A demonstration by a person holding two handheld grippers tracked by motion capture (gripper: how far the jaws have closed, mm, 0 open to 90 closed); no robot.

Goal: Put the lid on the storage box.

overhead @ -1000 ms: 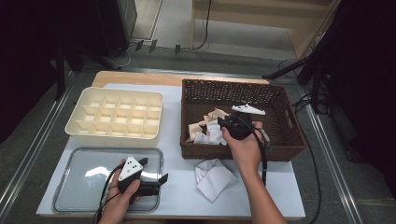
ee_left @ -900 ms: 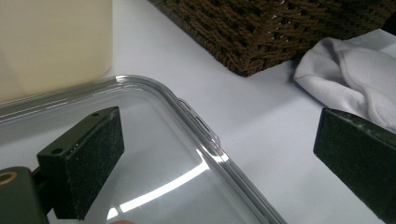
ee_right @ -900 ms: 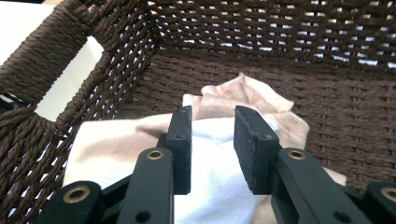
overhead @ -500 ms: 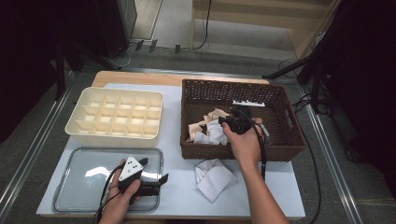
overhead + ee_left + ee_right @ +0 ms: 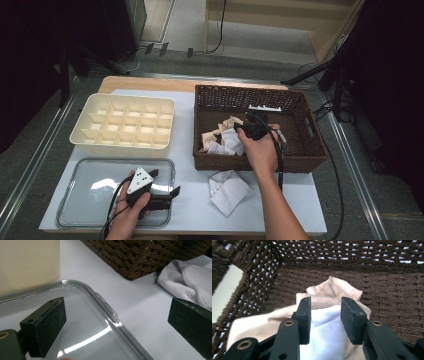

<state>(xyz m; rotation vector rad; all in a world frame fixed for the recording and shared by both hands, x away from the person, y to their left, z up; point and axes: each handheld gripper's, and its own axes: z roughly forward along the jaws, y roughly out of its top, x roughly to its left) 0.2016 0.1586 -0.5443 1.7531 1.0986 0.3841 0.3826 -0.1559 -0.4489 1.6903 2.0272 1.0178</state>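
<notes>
Right gripper (image 5: 324,320) in basket (image 5: 300,155), jaws just opening, white cloth (image 5: 324,337) between pads, unpinched | step: picking cloth | next: close on it, lift toward 7 o'clock | left gripper (image 5: 117,322) open over tray (image 5: 105,305).

The left gripper (image 5: 167,197) lies low at the near left, jaws spread wide and pointing right, while the right forearm reaches far from the near edge, its right gripper (image 5: 325,317) tipped downward with jaws that have just been opening, now partly apart.
</notes>
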